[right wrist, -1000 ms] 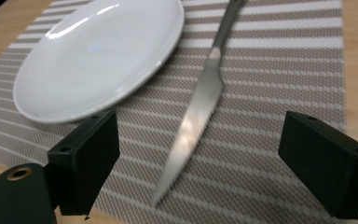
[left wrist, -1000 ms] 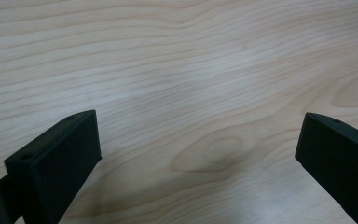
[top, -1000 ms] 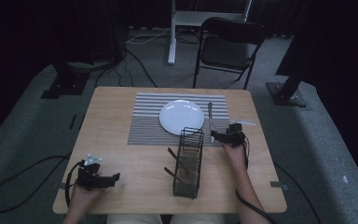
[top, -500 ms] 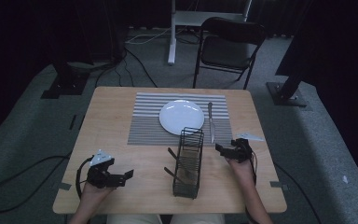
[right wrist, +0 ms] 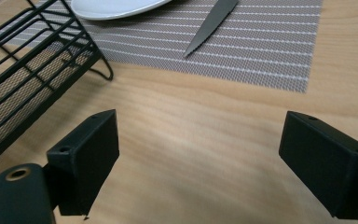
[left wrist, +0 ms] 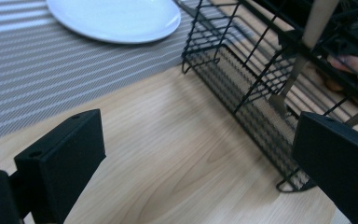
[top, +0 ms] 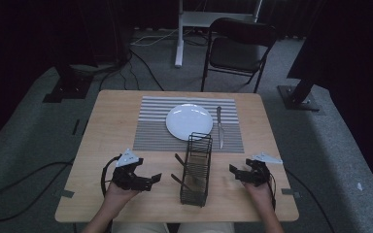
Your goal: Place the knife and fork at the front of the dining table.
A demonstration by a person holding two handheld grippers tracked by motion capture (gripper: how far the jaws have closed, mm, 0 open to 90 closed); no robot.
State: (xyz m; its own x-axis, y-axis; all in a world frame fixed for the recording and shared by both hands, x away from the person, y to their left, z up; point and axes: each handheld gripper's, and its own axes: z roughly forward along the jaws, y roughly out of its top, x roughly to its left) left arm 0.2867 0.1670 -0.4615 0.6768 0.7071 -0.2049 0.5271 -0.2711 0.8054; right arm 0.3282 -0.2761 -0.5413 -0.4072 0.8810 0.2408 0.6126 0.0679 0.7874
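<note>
You are seated at the six o'clock edge of a wooden tabletop (top: 111, 121), holding a tool in each hand. Your left tool (top: 148, 180) rests near seven o'clock and your right tool (top: 235, 172) near five o'clock; both have their jaws spread wide and hold nothing, as each gripper view shows bare wood between the black jaws. Between the two tools stands a black wire caddy (top: 196, 170), running lengthwise from the centre toward six o'clock. In the high view, utensil handles lean out of the caddy toward your left tool; the left gripper view shows a pale handle (left wrist: 303, 51) standing in it behind the wires, though what kind of utensil it is cannot be told. Beyond the caddy, toward twelve o'clock, a striped grey placemat (top: 150, 131) carries a white plate (top: 189, 121) at its centre. A knife (top: 219, 127) lies on the mat just to the three o'clock side of the plate, apart from it, blade pointing toward you. Judging by this layout, you are setting a place: plate and knife look done, while the utensils in the caddy are left to lay out, probably on the nine o'clock side of the plate.
</note>
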